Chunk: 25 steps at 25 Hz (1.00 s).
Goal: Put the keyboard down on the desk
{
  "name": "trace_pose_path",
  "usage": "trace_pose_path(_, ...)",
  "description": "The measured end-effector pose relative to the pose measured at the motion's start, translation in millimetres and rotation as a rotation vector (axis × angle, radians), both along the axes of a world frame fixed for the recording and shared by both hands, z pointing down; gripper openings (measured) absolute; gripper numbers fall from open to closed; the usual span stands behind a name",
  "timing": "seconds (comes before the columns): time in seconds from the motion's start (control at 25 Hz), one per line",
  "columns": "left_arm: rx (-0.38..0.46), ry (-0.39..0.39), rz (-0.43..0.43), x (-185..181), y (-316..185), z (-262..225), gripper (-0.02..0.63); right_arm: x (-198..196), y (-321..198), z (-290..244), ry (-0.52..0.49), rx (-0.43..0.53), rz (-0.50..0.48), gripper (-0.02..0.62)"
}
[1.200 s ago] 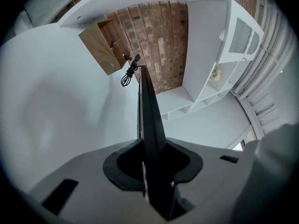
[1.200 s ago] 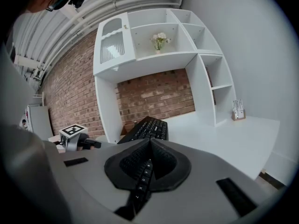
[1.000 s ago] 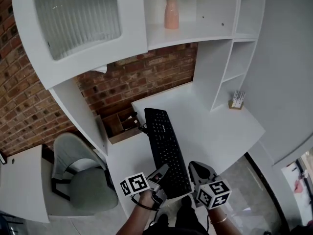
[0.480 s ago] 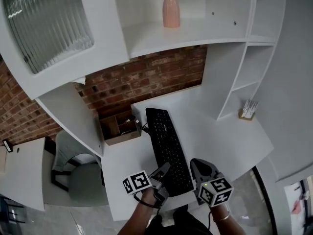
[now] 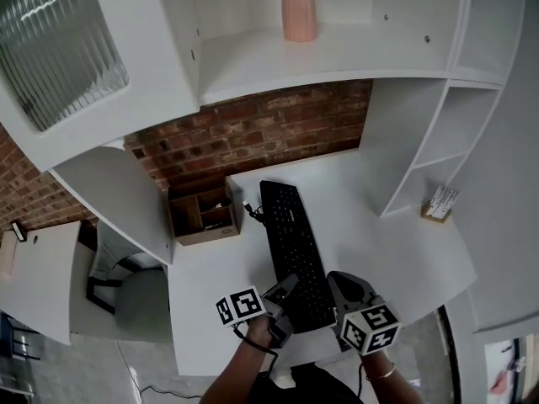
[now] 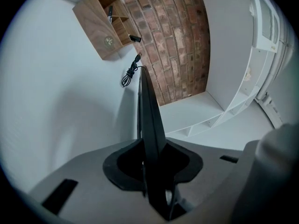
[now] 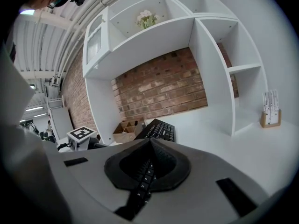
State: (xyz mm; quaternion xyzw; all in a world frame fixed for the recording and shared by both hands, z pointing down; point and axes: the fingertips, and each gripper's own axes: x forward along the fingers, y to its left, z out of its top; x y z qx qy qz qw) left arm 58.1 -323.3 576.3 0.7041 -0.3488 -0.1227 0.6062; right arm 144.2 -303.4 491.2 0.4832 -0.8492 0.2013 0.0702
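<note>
A black keyboard lies lengthwise over the white desk, with its far end toward the brick wall. My left gripper is shut on its near left edge. In the left gripper view the keyboard runs edge-on out of the closed jaws of that gripper. My right gripper is shut on the near right corner, and keys of the keyboard show between the jaws of this gripper. Whether the keyboard touches the desk I cannot tell.
A wooden desk organiser stands at the desk's back left, with the keyboard's coiled cable beside it. A small holder sits at the right under the shelves. A pink vase is on the upper shelf. A grey chair stands left of the desk.
Both grippers and the keyboard have come further in over the desk, away from its front edge. The grips look unchanged.
</note>
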Motion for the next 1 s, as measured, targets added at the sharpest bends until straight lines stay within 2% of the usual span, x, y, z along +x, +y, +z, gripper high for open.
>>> trace_pose_path(0.56,-0.007,0.005,-0.021,4.6,-28.5,19.7,0.107,3.3,-22.5,17.6,0.003,-0.043,-0.042,0.006)
trace_pose_path(1.0,-0.047,-0.052,-0.025,2.8,-37.8,43.2,0.107,7.8,-27.0,23.6,0.012,-0.057,-0.04,0.006)
